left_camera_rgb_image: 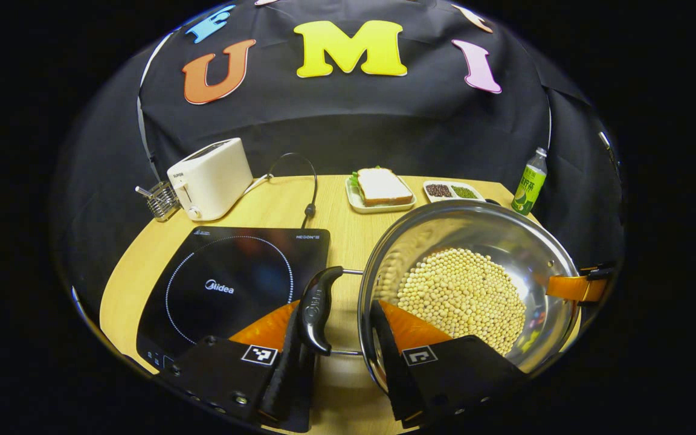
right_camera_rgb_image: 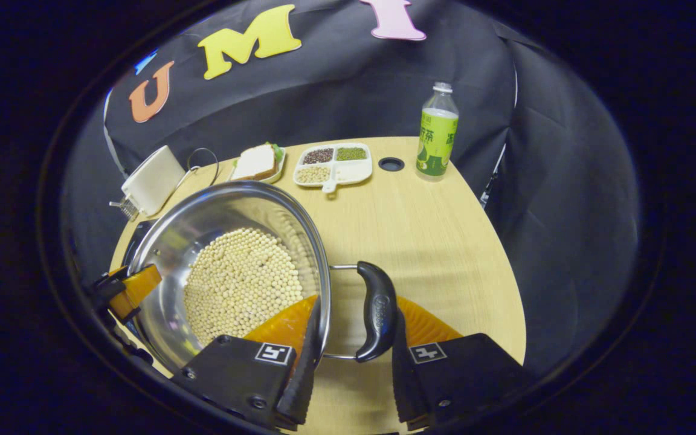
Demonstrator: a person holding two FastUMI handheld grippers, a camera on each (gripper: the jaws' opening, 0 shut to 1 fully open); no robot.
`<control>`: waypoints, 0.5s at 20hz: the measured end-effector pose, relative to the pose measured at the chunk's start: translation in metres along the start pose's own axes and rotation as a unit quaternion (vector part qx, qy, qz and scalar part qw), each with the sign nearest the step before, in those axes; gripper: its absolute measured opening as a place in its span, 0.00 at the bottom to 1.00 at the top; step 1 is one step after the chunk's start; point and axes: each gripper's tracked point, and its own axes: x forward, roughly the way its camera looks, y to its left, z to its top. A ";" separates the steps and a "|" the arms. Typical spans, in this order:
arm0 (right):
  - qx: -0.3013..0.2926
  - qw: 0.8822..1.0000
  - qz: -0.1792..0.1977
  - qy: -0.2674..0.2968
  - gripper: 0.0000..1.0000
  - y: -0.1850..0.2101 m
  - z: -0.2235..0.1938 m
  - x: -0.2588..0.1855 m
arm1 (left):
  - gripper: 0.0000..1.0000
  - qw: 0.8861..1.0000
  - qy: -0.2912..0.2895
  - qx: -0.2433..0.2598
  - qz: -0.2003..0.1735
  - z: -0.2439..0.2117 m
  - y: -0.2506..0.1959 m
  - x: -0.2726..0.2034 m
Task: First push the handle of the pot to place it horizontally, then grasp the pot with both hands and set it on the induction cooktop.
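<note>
I have the left gripper [left_camera_rgb_image: 342, 344] set around the pot's left handle [left_camera_rgb_image: 318, 308], one finger just outside the black grip and the other inside the pot's rim; the fingers bracket the handle, but I cannot tell whether both press on it. The right gripper [right_camera_rgb_image: 354, 350] stands the same way at the right handle [right_camera_rgb_image: 375, 311], one finger inside the rim, the other just beyond the grip, and again I cannot tell if it is clenched. The steel pot [left_camera_rgb_image: 505, 241], its bottom covered with pale beans [left_camera_rgb_image: 463, 296], sits on the wooden table [right_camera_rgb_image: 432, 241], just right of the black induction cooktop [left_camera_rgb_image: 233, 284]. At the far edge I see a white toaster [left_camera_rgb_image: 212, 178], a sandwich on a plate [left_camera_rgb_image: 381, 187], a divided dish of grains [right_camera_rgb_image: 333, 164] and a green bottle [right_camera_rgb_image: 437, 133].
</note>
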 end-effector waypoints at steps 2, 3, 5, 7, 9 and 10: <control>0.002 1.000 0.005 -0.003 0.54 0.010 0.004 -0.004 | 0.60 1.000 -0.006 0.001 0.002 0.007 0.009 -0.004; 0.000 1.000 0.006 -0.004 0.54 0.015 0.006 -0.005 | 0.60 1.000 -0.008 0.000 0.003 0.010 0.013 -0.006; -0.001 1.000 0.009 -0.009 0.54 0.026 0.011 -0.010 | 0.60 1.000 -0.011 -0.006 0.005 0.015 0.025 -0.011; -0.007 1.000 0.013 -0.013 0.54 0.041 0.017 -0.014 | 0.60 1.000 -0.015 -0.010 0.009 0.021 0.039 -0.015; -0.011 1.000 0.018 -0.017 0.54 0.057 0.023 -0.018 | 0.60 1.000 -0.019 -0.014 0.013 0.026 0.054 -0.020; -0.014 1.000 0.019 -0.018 0.54 0.065 0.026 -0.020 | 0.60 1.000 -0.020 -0.016 0.016 0.028 0.062 -0.022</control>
